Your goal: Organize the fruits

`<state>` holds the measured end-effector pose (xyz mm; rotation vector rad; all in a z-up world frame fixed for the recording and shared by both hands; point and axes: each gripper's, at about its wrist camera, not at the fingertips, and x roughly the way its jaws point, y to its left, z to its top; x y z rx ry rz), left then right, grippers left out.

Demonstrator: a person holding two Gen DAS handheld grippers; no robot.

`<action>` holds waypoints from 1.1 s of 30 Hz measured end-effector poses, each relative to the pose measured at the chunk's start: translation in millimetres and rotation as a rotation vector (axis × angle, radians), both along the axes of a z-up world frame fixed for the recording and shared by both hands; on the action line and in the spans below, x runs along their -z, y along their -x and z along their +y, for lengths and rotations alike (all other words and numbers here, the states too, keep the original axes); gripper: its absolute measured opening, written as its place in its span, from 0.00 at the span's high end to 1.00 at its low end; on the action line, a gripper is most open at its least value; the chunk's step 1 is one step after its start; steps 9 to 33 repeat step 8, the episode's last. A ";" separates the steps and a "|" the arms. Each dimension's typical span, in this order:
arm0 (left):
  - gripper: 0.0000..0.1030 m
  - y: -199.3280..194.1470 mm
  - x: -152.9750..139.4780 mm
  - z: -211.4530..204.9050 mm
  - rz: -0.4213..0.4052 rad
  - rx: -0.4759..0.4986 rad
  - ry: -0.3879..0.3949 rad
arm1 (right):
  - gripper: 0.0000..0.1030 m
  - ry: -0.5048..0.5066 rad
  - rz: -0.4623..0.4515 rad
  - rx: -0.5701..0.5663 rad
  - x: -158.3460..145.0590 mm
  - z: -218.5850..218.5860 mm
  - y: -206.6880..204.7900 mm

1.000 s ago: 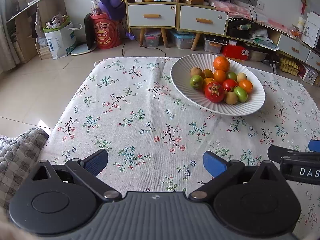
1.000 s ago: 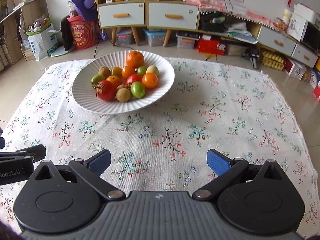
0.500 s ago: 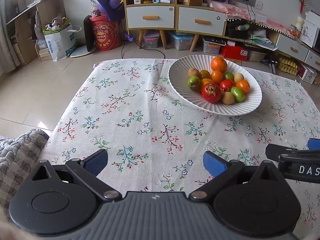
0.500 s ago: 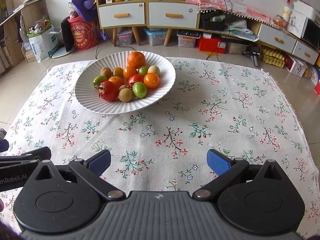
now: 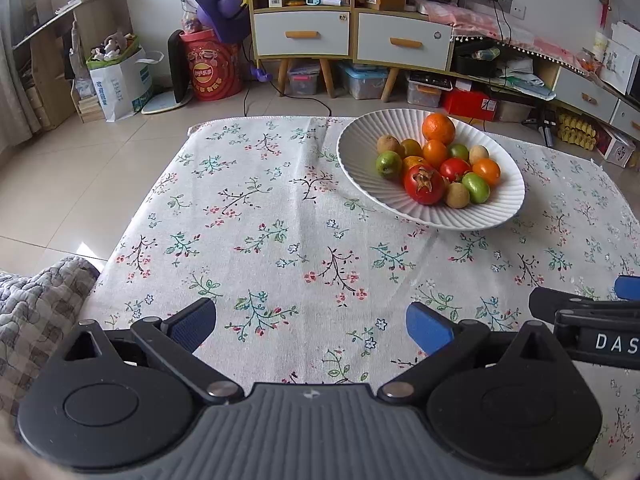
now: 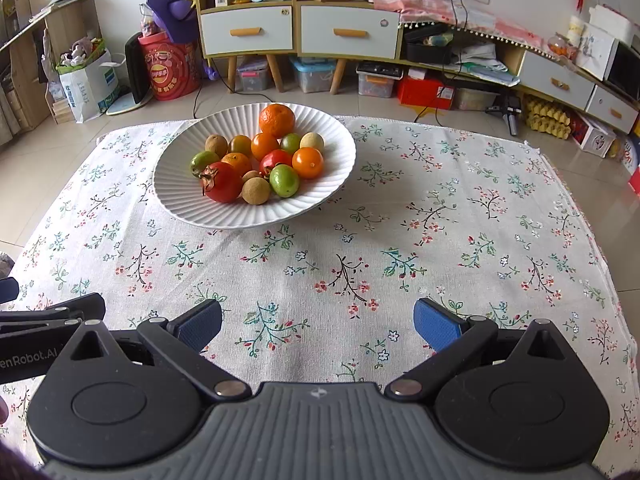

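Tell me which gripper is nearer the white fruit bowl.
Roughly level. Left gripper has the bowl ahead to its right; right gripper has it ahead-left. Both open, short of it.

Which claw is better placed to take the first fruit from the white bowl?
Probably the right claw: the bowl lies nearly straight ahead of it, only slightly left. For the left claw the bowl sits far off to its right. Both are open and empty.

Low table covered by a floral tablecloth (image 6: 400,240), standing on a tiled floor (image 6: 400,104). One white ribbed bowl (image 6: 176,196) rests directly on the cloth, toward the far edge. Cloth shows slight wrinkles beside the bowl.
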<state>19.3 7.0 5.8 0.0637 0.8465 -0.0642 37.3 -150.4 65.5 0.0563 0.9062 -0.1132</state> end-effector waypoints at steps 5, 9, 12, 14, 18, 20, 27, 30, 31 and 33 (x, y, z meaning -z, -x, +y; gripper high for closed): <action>0.02 0.1 -0.6 -0.2 0.000 -0.002 -0.002 | 0.01 0.000 0.000 0.000 -0.1 0.0 0.0; 0.02 -0.1 -0.6 -0.1 0.001 0.001 -0.002 | 0.01 0.000 0.000 0.000 -0.1 0.0 0.0; 0.02 -0.1 -0.6 -0.1 0.001 0.001 -0.002 | 0.01 0.000 0.000 0.000 -0.1 0.0 0.0; 0.02 -0.1 -0.6 -0.1 0.001 0.001 -0.002 | 0.01 0.000 0.000 0.000 -0.1 0.0 0.0; 0.02 -0.1 -0.6 -0.1 0.001 0.001 -0.002 | 0.01 0.000 0.000 0.000 -0.1 0.0 0.0; 0.02 -0.1 -0.6 -0.1 0.001 0.001 -0.002 | 0.01 0.000 0.000 0.000 -0.1 0.0 0.0; 0.02 -0.1 -0.6 -0.1 0.001 0.001 -0.002 | 0.01 0.000 0.000 0.000 -0.1 0.0 0.0; 0.02 -0.1 -0.6 -0.1 0.001 0.001 -0.002 | 0.01 0.000 0.000 0.000 -0.1 0.0 0.0; 0.02 -0.1 -0.6 -0.1 0.001 0.001 -0.002 | 0.01 0.000 0.000 0.000 -0.1 0.0 0.0; 0.02 -0.1 -0.6 -0.1 0.001 0.001 -0.002 | 0.01 0.000 0.000 0.000 -0.1 0.0 0.0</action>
